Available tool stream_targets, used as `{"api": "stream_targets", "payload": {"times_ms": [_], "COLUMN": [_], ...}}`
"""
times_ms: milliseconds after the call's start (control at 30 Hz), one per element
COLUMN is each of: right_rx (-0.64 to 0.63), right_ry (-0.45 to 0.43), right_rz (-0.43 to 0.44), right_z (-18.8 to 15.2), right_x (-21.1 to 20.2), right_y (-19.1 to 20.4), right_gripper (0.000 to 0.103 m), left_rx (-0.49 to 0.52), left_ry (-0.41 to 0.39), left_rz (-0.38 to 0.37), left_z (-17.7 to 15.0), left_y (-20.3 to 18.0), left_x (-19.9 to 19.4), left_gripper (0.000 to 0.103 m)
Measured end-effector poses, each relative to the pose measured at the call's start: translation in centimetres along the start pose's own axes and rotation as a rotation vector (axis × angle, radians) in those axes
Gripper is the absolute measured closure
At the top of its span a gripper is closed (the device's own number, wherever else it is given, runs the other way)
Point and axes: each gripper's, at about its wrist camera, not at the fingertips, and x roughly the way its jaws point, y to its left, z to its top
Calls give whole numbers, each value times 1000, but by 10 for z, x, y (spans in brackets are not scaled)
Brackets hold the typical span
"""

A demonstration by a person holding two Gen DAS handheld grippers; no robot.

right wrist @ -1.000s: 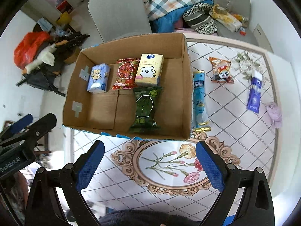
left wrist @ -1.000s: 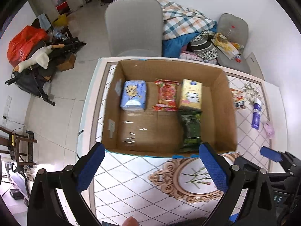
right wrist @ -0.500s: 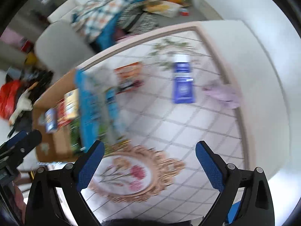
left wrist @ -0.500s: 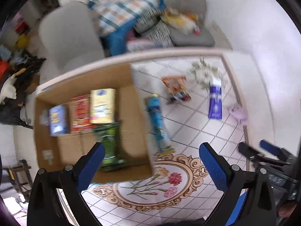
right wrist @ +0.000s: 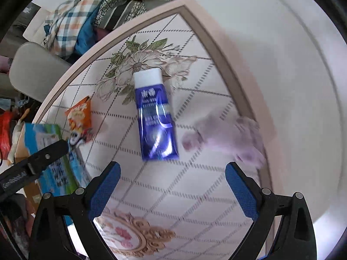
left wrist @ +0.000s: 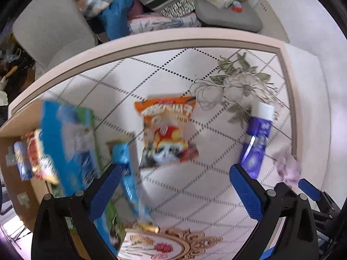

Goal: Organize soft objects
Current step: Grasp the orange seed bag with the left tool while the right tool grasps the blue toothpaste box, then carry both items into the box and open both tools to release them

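Note:
In the left wrist view an orange snack bag lies flat on the table, just ahead of my open left gripper. A long blue packet lies beside the cardboard box, which holds a blue tissue pack and a red snack. In the right wrist view my right gripper is open and empty above a blue tube with a white cap. A pale purple soft object, blurred, lies to the tube's right. The tube and purple object also show in the left wrist view.
The patterned tablecloth ends at a beige border near the white wall. A grey chair and piled clothes stand beyond the far edge. The other gripper shows at the left of the right wrist view.
Both views have swung right, away from the box, and come lower over the table's right part. The snack bag and the tube now appear much larger. Both grippers remain open.

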Motion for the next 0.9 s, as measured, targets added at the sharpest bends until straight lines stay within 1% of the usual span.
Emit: {"api": "stream_targets", "payload": {"times_ms": [133,267,300,333,367,400,433,467,500,533,733,833,900], "right_rx": [-12,-32,-40,-45,-47,-48,-48,-49,-50,-44,-62,-71,-79], "right_ry": [24,42,44,48,54,60,66,73,81,84,82,90,87], "right_rz": [1,8,0,-5,-8,-13,-17,-27,-59,-64,-121,-141,-146], "right_z": [24,42,45,48,51,53,56,58,60,61,61,61,63], "right_x": [29,51,55,59,65,69,74,79,84,87,95,96,97], "right_y": [10,23,27,30,33,35,37,40,42,42,54,58,59], "right_gripper": [5,7,8,13,18,21,30,42,47,48,48,48,49], "left_rx": [5,-10,-12,-14,-13,-8,0,3,10,19,7,7,12], "left_ry": [59,107,115,122,130,137,147,143,128,119,98,94,92], "left_rz": [14,8,8,7,13,23,26,38,50,55,46,44,43], "left_z": [27,43,45,47,47,48,47,46,45,44,41,42,43], "left_y": [-2,0,0,0,1,0,0,0,-2,-4,-14,-13,-3], "left_x": [31,55,59,63,67,71,76,78,76,76,74,73,74], "left_gripper": [1,2,10,16,25,38,49,54,55,55,57,59,59]}}
